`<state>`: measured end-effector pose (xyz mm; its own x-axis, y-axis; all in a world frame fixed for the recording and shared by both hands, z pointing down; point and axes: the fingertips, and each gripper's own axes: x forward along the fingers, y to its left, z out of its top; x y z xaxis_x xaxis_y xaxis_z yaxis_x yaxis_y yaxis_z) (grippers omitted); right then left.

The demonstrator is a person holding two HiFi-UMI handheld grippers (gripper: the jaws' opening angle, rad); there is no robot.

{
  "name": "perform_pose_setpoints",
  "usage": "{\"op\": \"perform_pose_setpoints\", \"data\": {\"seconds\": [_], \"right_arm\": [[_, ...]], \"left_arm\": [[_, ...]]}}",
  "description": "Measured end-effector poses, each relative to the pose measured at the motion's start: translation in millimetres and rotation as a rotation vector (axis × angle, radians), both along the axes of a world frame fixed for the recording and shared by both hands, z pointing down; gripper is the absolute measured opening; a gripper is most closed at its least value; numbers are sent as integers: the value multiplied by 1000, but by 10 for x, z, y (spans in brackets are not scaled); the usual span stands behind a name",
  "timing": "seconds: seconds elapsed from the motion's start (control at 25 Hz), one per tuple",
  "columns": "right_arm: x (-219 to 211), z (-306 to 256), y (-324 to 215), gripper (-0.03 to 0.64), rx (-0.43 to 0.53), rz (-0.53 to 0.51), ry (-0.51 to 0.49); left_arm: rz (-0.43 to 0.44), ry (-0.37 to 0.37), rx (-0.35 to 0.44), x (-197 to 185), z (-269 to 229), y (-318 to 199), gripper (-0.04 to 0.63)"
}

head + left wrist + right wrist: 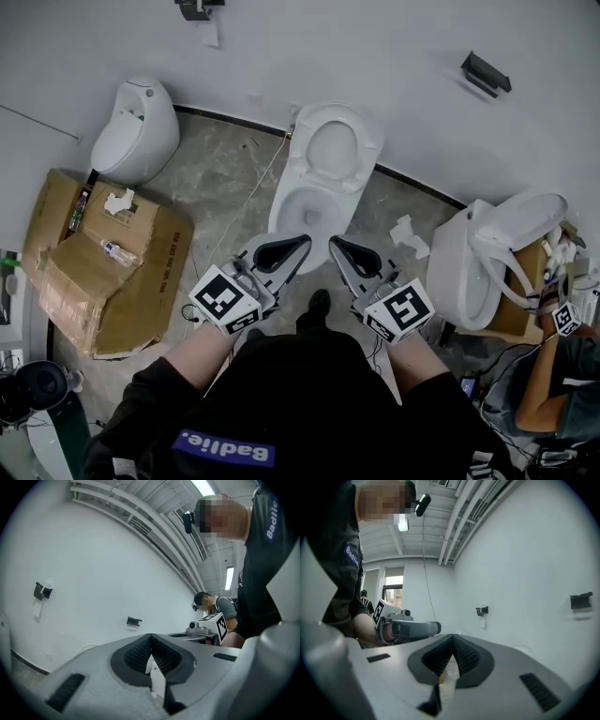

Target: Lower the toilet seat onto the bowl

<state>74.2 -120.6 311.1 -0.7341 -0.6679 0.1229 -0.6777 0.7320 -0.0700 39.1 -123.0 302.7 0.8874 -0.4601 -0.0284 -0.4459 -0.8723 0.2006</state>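
A bare room with a white wall [394,56] and a grey concrete floor [220,178], seen steeply from above. The person stands with a claw in each hand, both held low in front of the middle toilet. The left claw [300,242] is clenched, its jaws meeting at the tips with nothing between them. The right claw [336,242] is likewise clenched and empty. Both point at the toilet bowl [281,202] just ahead and touch nothing. The toilet seat [334,146] is raised, standing behind the bowl and leaning back towards the wall. Outward to the left lie flattened cardboard [94,281] carrying a plastic bottle [117,251], with a rounded white fixture [136,127] beyond. To the right are crumpled paper [410,234], a second toilet [487,248] with its lid up, and another person [553,375].
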Motion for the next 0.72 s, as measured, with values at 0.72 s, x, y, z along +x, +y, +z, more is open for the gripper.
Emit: {"op": "perform_pose_setpoints", "data": {"seconds": [0.72], "right_arm": [[502, 509, -1388, 28, -76, 8, 69]], "left_arm": [[-89, -19, -23, 379, 234, -1270, 15]]}}
